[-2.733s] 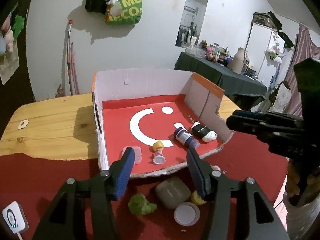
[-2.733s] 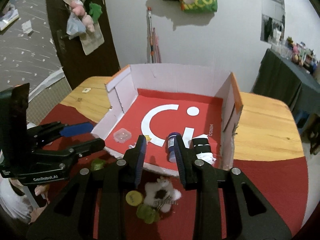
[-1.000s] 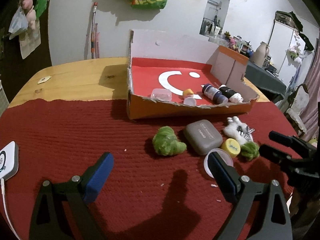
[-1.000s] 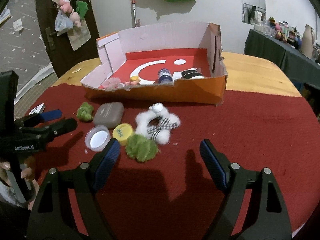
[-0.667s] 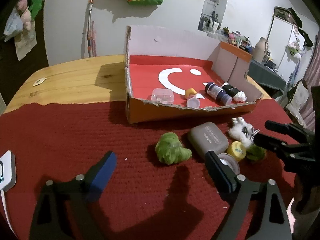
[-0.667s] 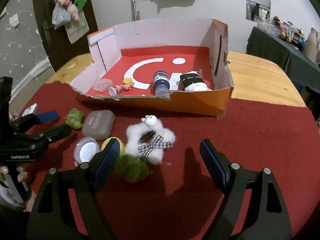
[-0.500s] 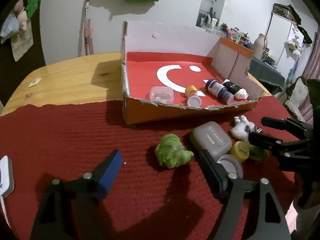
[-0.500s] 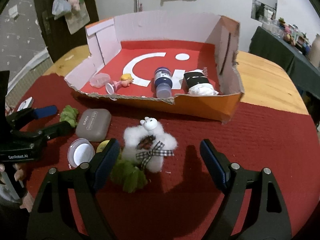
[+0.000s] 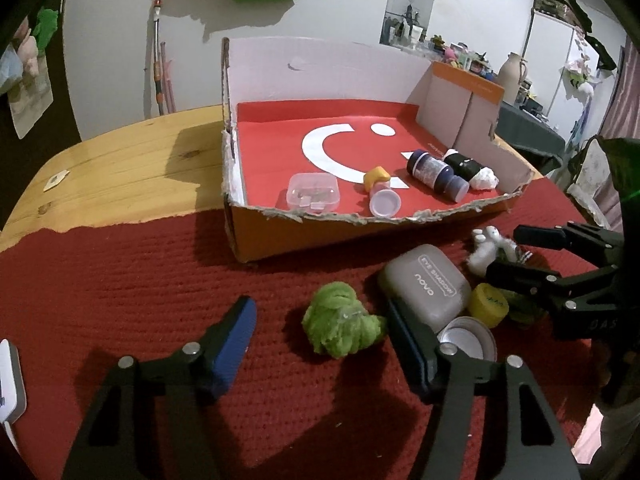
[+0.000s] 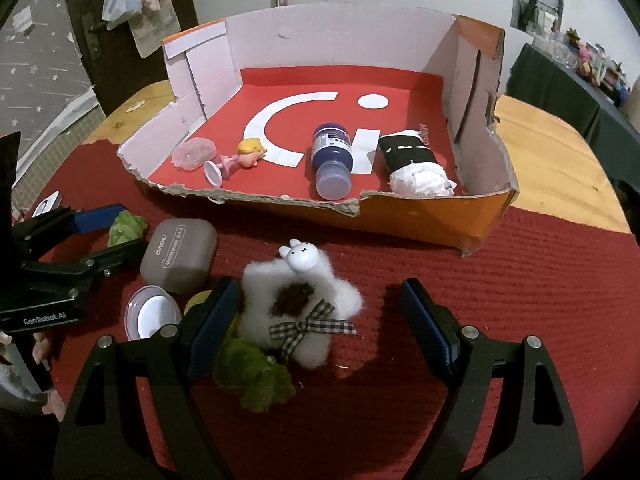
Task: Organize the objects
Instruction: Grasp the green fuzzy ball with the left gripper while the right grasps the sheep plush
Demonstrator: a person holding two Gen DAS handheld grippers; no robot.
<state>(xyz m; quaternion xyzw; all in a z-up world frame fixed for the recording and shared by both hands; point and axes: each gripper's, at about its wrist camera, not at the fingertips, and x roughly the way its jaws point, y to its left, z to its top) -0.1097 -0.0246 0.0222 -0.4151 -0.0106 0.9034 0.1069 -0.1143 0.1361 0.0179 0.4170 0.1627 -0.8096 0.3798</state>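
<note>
Both hand-held grippers hung over the red knitted cloth (image 9: 120,280) with nothing gripped: the left gripper (image 9: 320,330) had just been closing, its blue pads either side of a fuzzy green pompom (image 9: 340,326) without touching it, while the right gripper (image 10: 320,314) stood wide, a fluffy white rabbit plush with a checked bow (image 10: 302,304) between its fingers and a second green pompom (image 10: 254,380) by its left finger. Just right of the left gripper lay a grey rounded eye-shadow case (image 9: 426,286), a small yellow lid (image 9: 488,304) and a clear round lid (image 9: 468,338). Beyond both sat an open orange cardboard box (image 10: 420,220) holding a dark blue bottle (image 10: 332,160), a black-and-white roll (image 10: 414,164), a small blonde doll figure (image 10: 240,156) and a clear plastic case (image 10: 194,152).
</note>
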